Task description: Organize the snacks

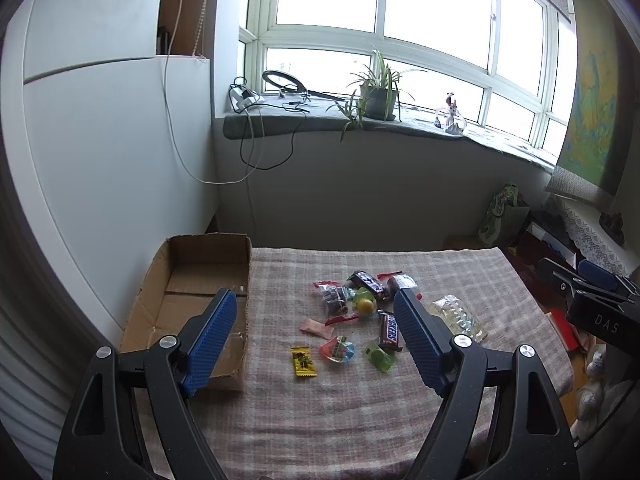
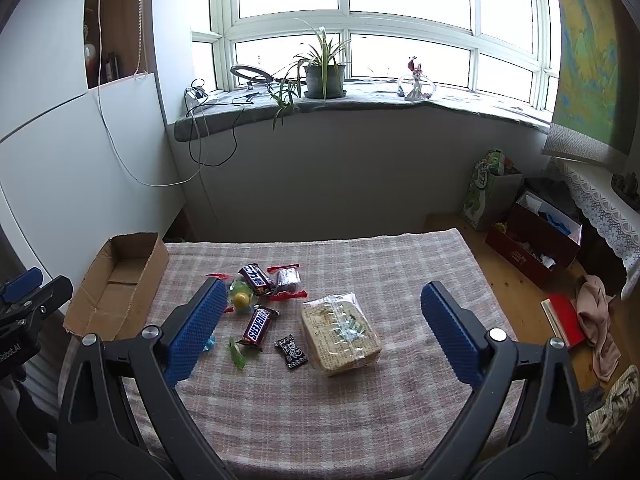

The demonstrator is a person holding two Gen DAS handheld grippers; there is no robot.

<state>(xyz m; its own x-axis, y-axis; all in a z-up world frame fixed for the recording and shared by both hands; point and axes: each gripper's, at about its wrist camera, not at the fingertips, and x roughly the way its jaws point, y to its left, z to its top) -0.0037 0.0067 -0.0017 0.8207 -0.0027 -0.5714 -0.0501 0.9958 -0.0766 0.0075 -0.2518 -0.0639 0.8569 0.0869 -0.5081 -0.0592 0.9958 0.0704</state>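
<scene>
The jaws of the left gripper (image 1: 316, 320) are spread wide with nothing held between them, raised above the near part of the snack pile. The jaws of the right gripper (image 2: 320, 312) are likewise held wide apart and empty, framing a clear-wrapped cracker pack (image 2: 340, 334) that lies flat on the checked cloth (image 2: 320, 420) covering the worktop. The long axis of the pack is seen running from near-right to far-left in the right wrist view. Just to its left a small black candy (image 2: 291, 352) is laid, and beyond that a Snickers bar (image 2: 257, 325) whose long axis runs away from the camera, tilted slightly to the right, with the lettering reading along its length. A second dark bar (image 2: 256, 278) is set further back, angled across the first. Between the two bars a green-wrapped jelly cup with a yellow centre (image 2: 241, 299) is found. In the left wrist view a yellow sachet (image 1: 303, 361) is seen standing nearly lengthwise toward the camera, with a red and blue jelly cup (image 1: 338, 350) beside it. At the left edge of the worktop an open cardboard box (image 1: 192, 280) is placed, its long axis running away from the camera, with no snack visible inside it.
</scene>
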